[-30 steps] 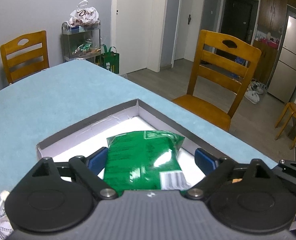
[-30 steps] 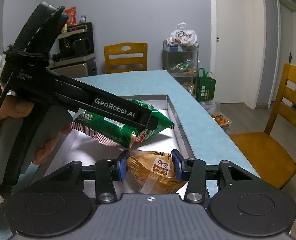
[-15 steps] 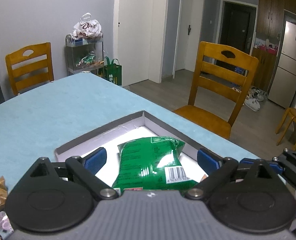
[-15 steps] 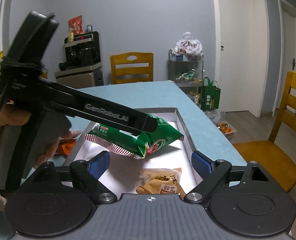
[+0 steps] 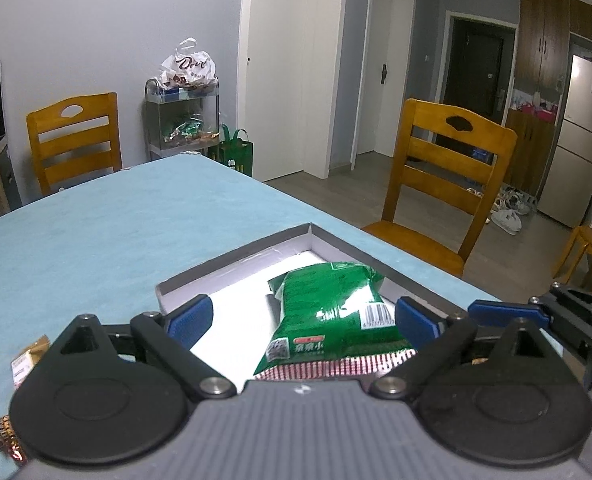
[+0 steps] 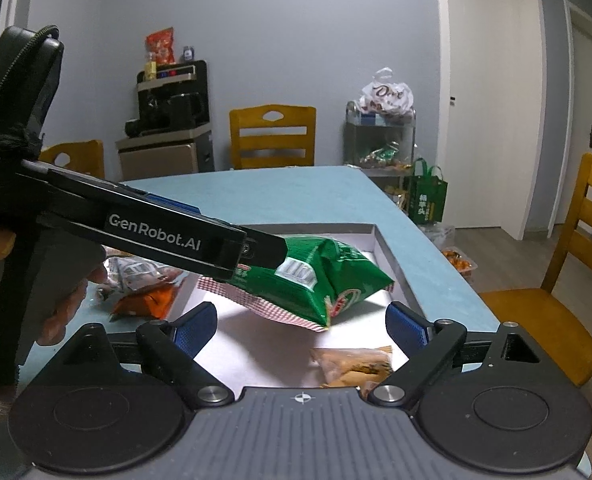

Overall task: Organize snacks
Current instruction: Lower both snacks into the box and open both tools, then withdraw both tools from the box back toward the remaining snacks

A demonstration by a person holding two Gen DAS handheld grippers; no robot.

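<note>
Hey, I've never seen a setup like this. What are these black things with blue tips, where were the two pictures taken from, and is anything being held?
There is no robot here. A person holds a hand-operated gripper in each hand, and each has a camera looking along its two blue fingers. One picture comes from the left gripper, the other from the right gripper, which also sees the hand holding the left one. A shallow box sits on the blue table. A green snack bag and a tan packet lie in it. Both grippers are open and hold nothing.
</note>
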